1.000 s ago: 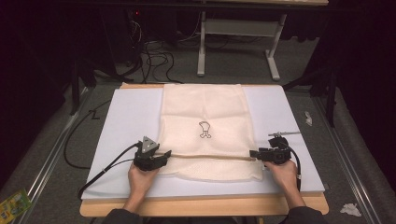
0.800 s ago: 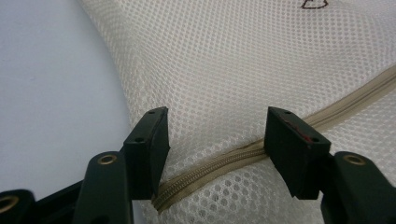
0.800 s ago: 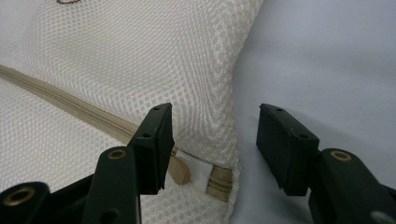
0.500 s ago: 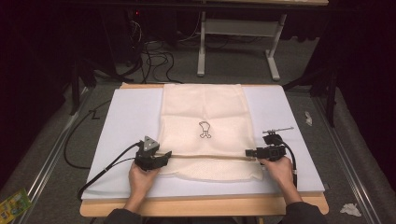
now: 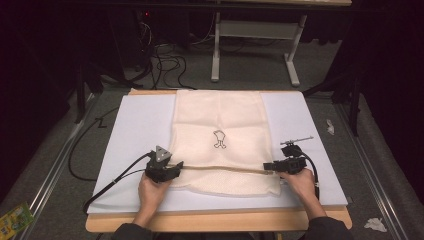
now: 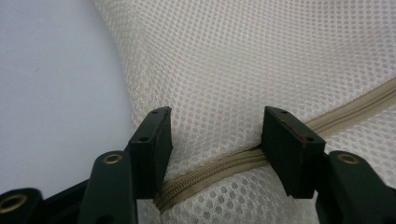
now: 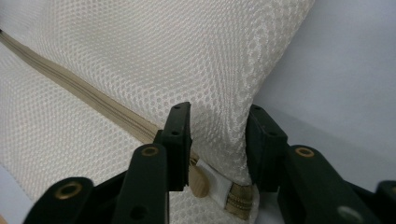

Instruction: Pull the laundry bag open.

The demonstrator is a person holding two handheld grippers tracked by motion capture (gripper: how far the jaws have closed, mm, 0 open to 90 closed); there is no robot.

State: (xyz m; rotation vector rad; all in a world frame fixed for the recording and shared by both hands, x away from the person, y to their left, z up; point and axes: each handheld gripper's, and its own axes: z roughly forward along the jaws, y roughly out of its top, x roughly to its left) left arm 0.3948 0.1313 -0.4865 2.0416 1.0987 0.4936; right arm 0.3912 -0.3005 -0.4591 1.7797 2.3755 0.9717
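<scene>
High view: a cream mesh bag lies flat on a pale foam sheet covering the wooden worktop; a small black figure is printed near the bag's middle, and a tan zipper runs straight across its near part. Left tongs sit at the zipper's left end, right tongs at its right end, each held by a hand; black cables trail off both. Beyond the worktop: grey carpet, tangled floor cables, a white desk frame; crumpled paper scraps on the floor at right. Left gripper view: fine honeycomb mesh, soft and puckered; the left tongs stand parted, a hump of mesh and the zipper tape between the jaws, whether pinched I cannot tell. Bare foam at left. Right gripper view: the right tongs are spread either side of a raised fold of mesh at the bag's corner; grip unclear. A white tab and a tan pull lie at the zipper's end, partly hidden by the jaws.
</scene>
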